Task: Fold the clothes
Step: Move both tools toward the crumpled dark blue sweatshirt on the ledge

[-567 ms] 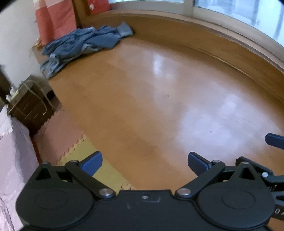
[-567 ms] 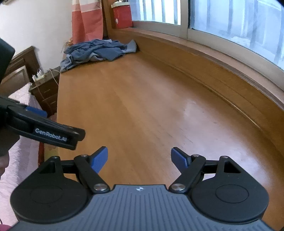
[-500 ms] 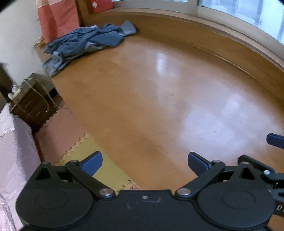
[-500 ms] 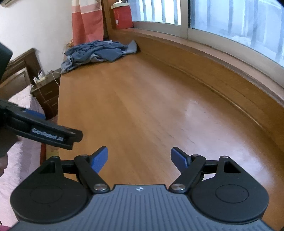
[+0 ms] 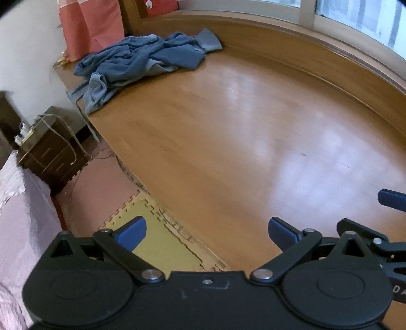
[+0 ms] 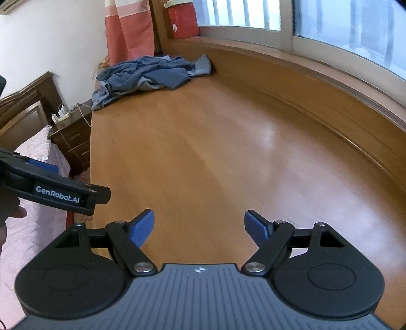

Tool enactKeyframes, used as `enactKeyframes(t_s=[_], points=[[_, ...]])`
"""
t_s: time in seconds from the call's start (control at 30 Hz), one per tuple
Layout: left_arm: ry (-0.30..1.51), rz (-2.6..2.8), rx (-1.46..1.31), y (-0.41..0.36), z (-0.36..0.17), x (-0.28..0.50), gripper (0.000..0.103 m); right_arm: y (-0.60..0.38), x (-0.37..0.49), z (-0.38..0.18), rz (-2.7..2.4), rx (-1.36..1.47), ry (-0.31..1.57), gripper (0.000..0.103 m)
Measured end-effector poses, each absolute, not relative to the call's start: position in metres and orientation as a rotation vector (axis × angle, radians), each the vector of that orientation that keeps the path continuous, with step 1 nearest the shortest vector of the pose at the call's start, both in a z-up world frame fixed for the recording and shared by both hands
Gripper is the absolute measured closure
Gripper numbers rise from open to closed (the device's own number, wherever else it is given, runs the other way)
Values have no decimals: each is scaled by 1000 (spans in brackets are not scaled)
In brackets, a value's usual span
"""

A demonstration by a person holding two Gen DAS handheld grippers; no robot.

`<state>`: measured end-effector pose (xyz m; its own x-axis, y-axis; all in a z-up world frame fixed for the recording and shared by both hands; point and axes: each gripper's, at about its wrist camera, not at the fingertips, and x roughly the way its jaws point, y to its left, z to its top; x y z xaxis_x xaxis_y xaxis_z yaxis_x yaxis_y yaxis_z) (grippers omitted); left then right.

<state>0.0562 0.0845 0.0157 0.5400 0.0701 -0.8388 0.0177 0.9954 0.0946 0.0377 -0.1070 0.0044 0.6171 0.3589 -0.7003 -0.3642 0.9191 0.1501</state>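
A crumpled heap of blue clothes [image 5: 142,66] lies at the far end of a long wooden platform [image 5: 228,142], close to the wall; the right wrist view shows the same clothes [image 6: 149,76]. My left gripper [image 5: 206,231] is open over the platform's near left edge, nothing between its blue pads. My right gripper [image 6: 199,226] is open too, empty, above the near part of the platform [image 6: 215,152]. Both grippers are far from the clothes. The left gripper's body shows at the left of the right wrist view, held by a hand.
A raised wooden ledge [image 6: 304,76] under the windows runs along the platform's right side. A red container [image 6: 182,20] and a pink curtain [image 6: 129,28] stand at the far end. Left of the platform are a dark nightstand [image 5: 48,154], foam floor mats [image 5: 162,241] and a pink-covered bed [image 5: 22,203].
Both views have closed in on the blue clothes, which look larger and nearer. The left view has swung so the clothes sit more central. Both grippers stay open.
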Motion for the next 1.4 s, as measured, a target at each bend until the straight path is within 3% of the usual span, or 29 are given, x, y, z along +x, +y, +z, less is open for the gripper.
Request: enactKeyframes(t_s=[0.27,0.8,1.2,1.4], points=[[1037,-4,136,178,16,122,0,-13,95,6,401,-36,832,22],[913,66,213,341,50,290,0,139,237,18,464,-58,777,22],[901,-69,314,400,36,412,1,235,364,30,512,-82,766,22],[816,-145,416,404,24,448,8,260,403,23,438,-95,775,22]])
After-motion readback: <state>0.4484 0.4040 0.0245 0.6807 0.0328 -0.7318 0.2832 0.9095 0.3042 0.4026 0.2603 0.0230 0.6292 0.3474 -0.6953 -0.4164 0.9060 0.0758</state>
